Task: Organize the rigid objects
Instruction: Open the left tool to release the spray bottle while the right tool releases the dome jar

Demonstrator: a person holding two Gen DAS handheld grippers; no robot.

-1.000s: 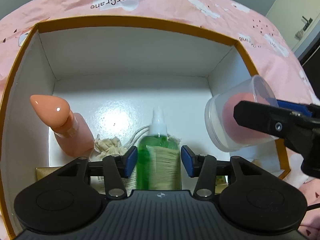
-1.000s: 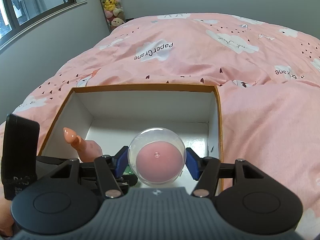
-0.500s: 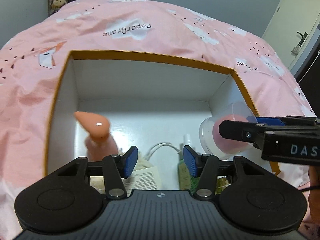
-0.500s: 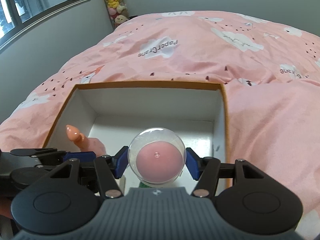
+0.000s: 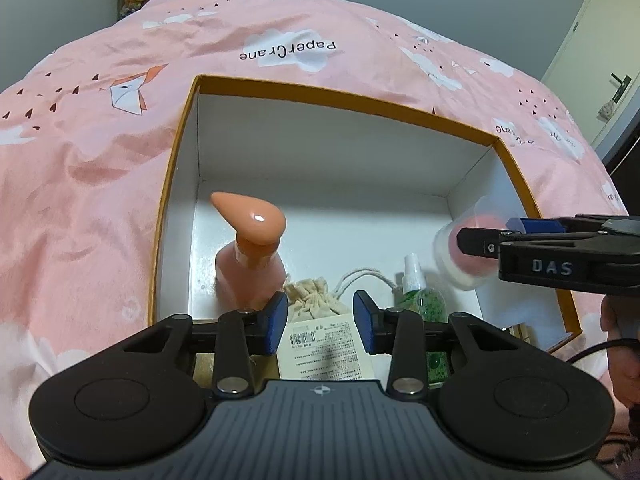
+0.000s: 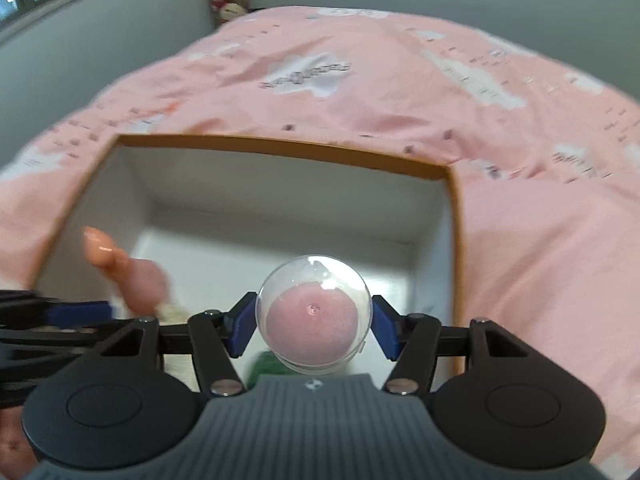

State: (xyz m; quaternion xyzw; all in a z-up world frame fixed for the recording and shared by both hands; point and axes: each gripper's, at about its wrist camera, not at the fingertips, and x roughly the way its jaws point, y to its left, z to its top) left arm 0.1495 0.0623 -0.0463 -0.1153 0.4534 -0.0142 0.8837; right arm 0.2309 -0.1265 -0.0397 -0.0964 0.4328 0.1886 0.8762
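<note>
pads of the left gripper [image 5: 320, 328] are being drawn together on nothing. a clear capsule [image 6: 314, 314] with a pink ball is pinched by the right gripper [image 6: 314, 326] over the white box [image 6: 288, 216], where a peach bottle [image 5: 250, 248] is stood.

"DAS" on right gripper [image 5: 480, 242]; "PaperCrane" on bedspread [image 5: 288, 52]
</note>
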